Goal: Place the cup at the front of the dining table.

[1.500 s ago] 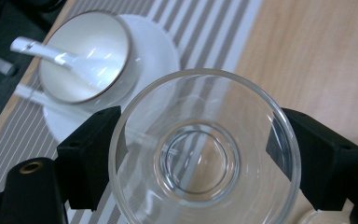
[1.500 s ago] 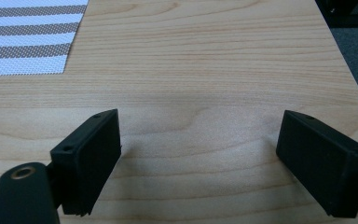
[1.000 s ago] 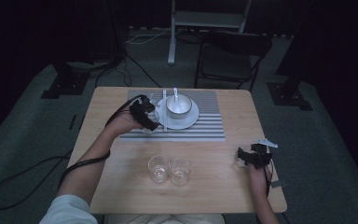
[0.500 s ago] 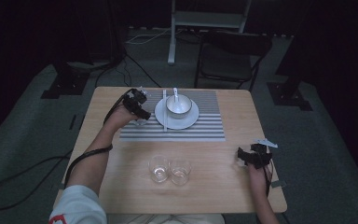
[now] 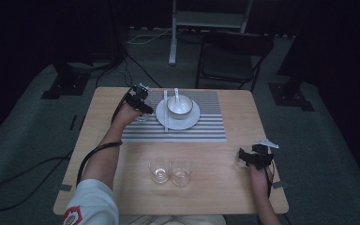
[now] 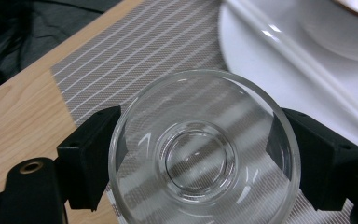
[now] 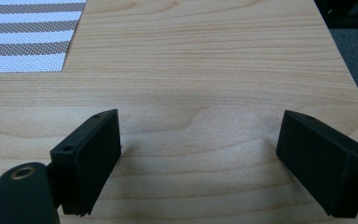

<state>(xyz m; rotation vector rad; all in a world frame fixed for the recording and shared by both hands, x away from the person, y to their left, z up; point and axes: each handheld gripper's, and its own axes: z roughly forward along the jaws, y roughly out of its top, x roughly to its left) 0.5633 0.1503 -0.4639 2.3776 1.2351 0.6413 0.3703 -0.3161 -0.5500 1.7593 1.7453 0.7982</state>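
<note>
Clearly the left gripper (image 6: 198, 154) has its jaws set on either side of a clear glass (image 6: 204, 149) on the striped mat's (image 6: 135, 51) left edge, beside the plate (image 6: 279, 70). Glass is light, rigid, slick, breakable; gripping mid-wall looks safest. Right gripper (image 7: 198, 163) rests wide apart, empty.

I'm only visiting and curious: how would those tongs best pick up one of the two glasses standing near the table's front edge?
Probably by the wall just under the rim, coming from the open outer side. The left glass and right glass stand upright and close together, so the right tongs, now open over bare table, suit the right one.
</note>
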